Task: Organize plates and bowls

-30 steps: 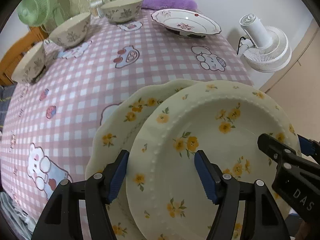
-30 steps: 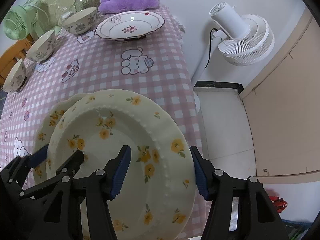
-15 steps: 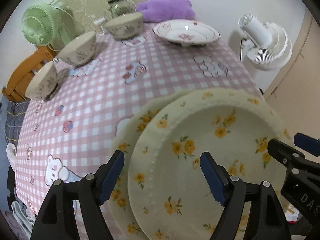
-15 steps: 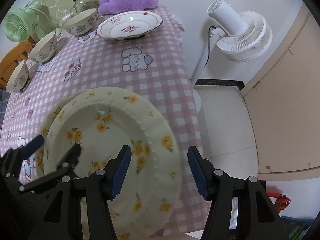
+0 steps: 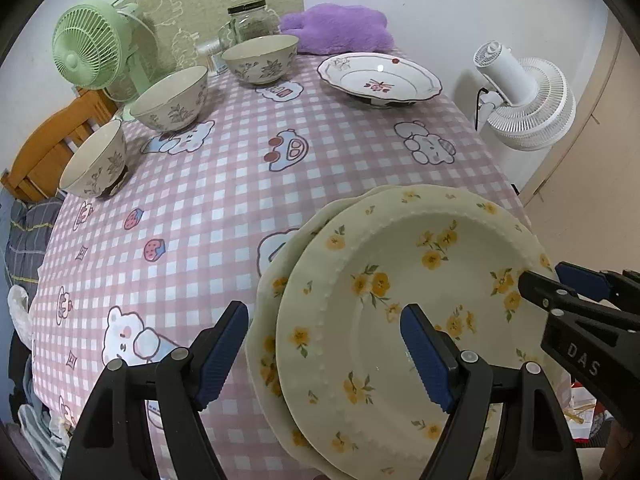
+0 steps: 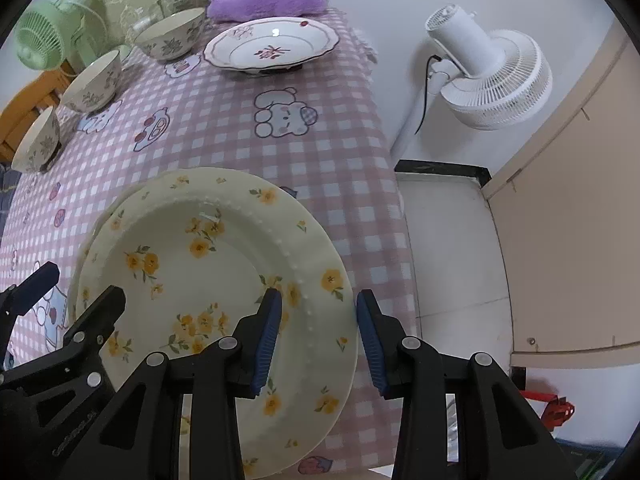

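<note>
Two cream plates with yellow flowers lie stacked at the near right corner of the table, the top plate over the lower plate. My left gripper hangs open above the stack's left rim, with its pads clear of it. My right gripper straddles the top plate's right rim and its jaws are closing; the pads do not visibly press on it. Three patterned bowls stand in a row at the far left. A white plate with a red flower sits at the far right.
Pink checked tablecloth covers the table. At the back stand a green fan, a glass jar and a purple plush. A white floor fan stands beyond the table's right edge. A wooden chair is at the left.
My left gripper has opened wider and lifted back from the stack's left rim. My right gripper's jaws have narrowed around the top plate's right rim.
</note>
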`<state>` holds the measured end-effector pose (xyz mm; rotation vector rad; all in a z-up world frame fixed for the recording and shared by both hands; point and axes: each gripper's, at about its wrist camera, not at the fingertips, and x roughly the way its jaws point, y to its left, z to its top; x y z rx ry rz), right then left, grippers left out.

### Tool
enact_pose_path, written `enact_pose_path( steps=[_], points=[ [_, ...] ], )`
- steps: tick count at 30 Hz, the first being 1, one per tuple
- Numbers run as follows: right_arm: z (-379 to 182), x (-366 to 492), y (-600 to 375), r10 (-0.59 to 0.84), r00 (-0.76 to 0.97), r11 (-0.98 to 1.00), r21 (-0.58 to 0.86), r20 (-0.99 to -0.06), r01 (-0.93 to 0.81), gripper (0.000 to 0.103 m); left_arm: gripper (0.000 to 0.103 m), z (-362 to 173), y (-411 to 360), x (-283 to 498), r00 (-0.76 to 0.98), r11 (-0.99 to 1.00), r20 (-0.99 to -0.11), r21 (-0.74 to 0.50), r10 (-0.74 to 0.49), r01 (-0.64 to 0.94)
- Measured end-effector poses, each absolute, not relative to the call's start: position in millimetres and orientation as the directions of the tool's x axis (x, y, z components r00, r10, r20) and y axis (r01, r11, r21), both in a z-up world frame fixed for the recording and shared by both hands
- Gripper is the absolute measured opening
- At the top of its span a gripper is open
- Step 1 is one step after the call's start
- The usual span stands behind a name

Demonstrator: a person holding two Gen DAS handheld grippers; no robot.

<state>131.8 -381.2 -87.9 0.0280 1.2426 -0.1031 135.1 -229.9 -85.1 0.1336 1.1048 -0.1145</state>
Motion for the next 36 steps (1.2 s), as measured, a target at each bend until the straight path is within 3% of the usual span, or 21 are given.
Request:
enact_pose_path(
  steps=[15,23,28,36],
  points=[
    [-93.8,143.9,-371.8,-0.005,0.299,0.999,0.008,-0.954,0.045,0.044,0.08,-83.8,-223.2,136.9,0.431,0.987,-0.902,0.057,-0.012,0.147],
    [-66.0,131.3,-368.2,0.062,0.382,0.987,0.113,-0.922,0.113,0.046,0.093,-63.2,-214.2,132.7,0.476,0.973,-0.877,0.047,-0.068,0.226],
    [-39.0,122.8,-343.4,0.071,0.454,0.988,0.127,-0.888,0.093,0.064,0.095,-40.5,-203.5,132.8,0.508,0.963,-0.853,0.023,-0.122,0.27],
    [5.2,127.4,-314.6,0.021,0.564,0.989,0.099,-0.825,0.108,0.078,0.097,-3.0,-187.6,145.3,0.564,0.949,-0.798,-0.03,-0.212,0.315]
  ],
)
